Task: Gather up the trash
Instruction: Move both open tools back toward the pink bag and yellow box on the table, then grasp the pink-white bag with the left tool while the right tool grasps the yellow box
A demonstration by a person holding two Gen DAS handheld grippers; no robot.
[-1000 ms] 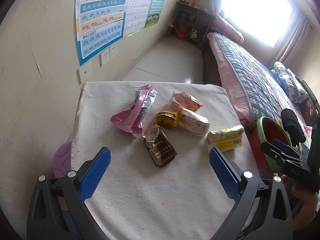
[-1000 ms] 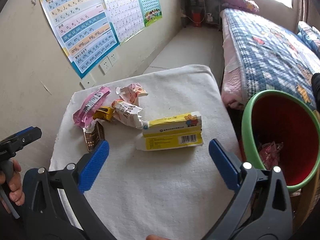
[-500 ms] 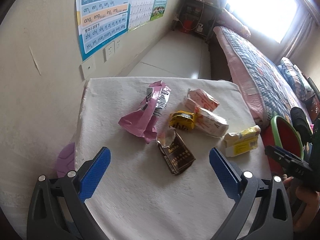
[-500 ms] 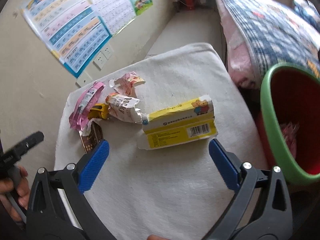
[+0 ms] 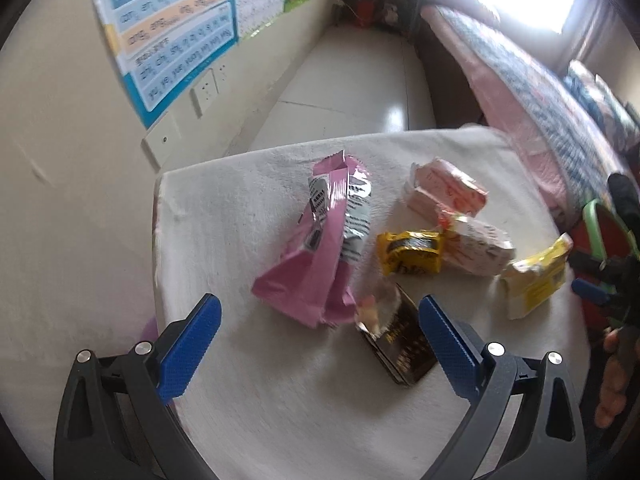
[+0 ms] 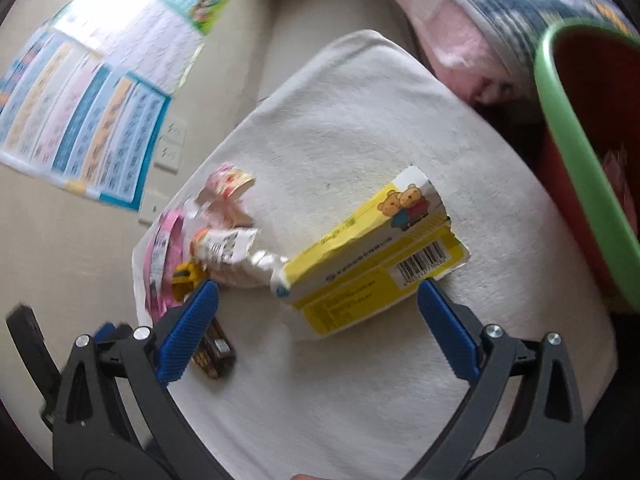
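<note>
Both grippers are seen closer to the litter than 0.5 s ago, and the yellow box (image 6: 374,256) is now framed between the right pads.

Left wrist view: the left gripper (image 5: 318,338) is held wide open, nothing between its blue pads (image 5: 188,350). Just ahead of it, the pink wrapper (image 5: 320,256) is lying crumpled on the white cloth (image 5: 224,216) covering the table. The brown packet (image 5: 400,344) is seen just beside the right-hand pad, w/ the small yellow wrapper (image 5: 410,252) beyond it. Two pale pink-and-white packets (image 5: 444,192) are lying further back. At the far right edge, part of the green bin rim (image 5: 592,224) and a hand (image 5: 612,376) are visible.

Right wrist view: the right gripper (image 6: 318,326) is also spread open, empty. The yellow box is lying tilted on the cloth, near the pads but not touched by them. The other wrappers are bunched to its left. The bin (image 6: 576,152), red inside w/ a green rim, is standing off the table's right side, some pink trash inside it.
</note>
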